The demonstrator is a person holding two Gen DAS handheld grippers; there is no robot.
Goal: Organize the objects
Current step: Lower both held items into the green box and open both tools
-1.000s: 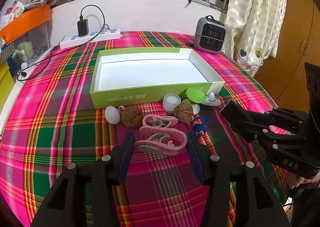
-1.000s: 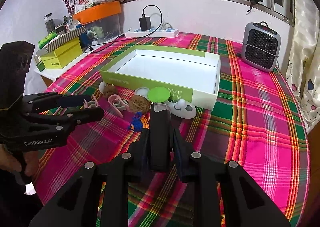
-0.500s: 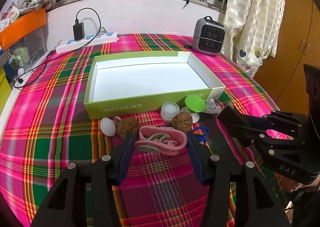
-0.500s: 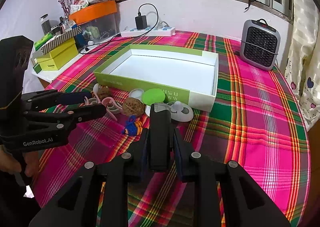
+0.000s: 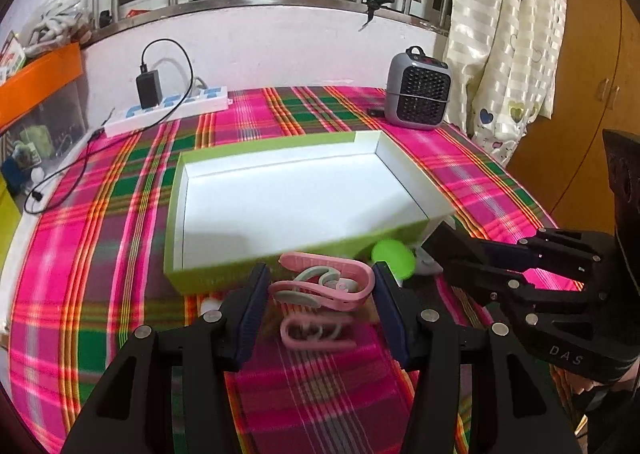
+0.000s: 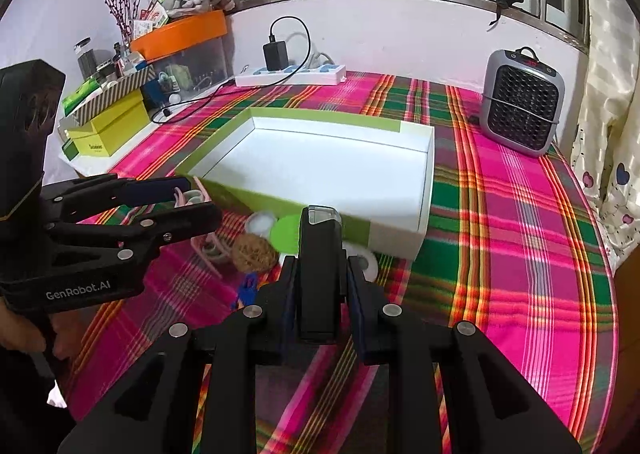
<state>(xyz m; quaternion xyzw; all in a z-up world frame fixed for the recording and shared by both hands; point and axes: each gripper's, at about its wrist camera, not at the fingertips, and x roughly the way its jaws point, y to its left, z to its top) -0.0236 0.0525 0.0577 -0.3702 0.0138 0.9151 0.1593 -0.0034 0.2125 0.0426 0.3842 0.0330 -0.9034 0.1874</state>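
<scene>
Nearest in the left wrist view: left gripper (image 5: 320, 298) clamped on a pink clip (image 5: 324, 288), blue pads pressing its two ends, clip lifted clear of the plaid tablecloth (image 5: 100, 294). Directly beneath, a second pink clip (image 5: 312, 334) lying on the cloth. To the right, right gripper (image 5: 452, 250) reaching in from the edge, jaws closed tight on a black bar.

Nearest in the right wrist view: right gripper (image 6: 320, 278) gripping a black device (image 6: 320, 266) with a clear tip, held upright between the pads. Just past it, a brown walnut (image 6: 254, 252), a green lid (image 6: 286, 234), a white cap (image 6: 260, 221) and a small blue toy (image 6: 248, 292), clustered on the cloth against the near wall of the box. At left, left gripper (image 6: 188, 197) with the pink clip between its fingers.

Further on, open green box (image 6: 280, 201) with bare white inside. Beyond, grey heater (image 6: 520, 109) at right, white power strip (image 6: 290, 73) with black charger by the wall.
</scene>
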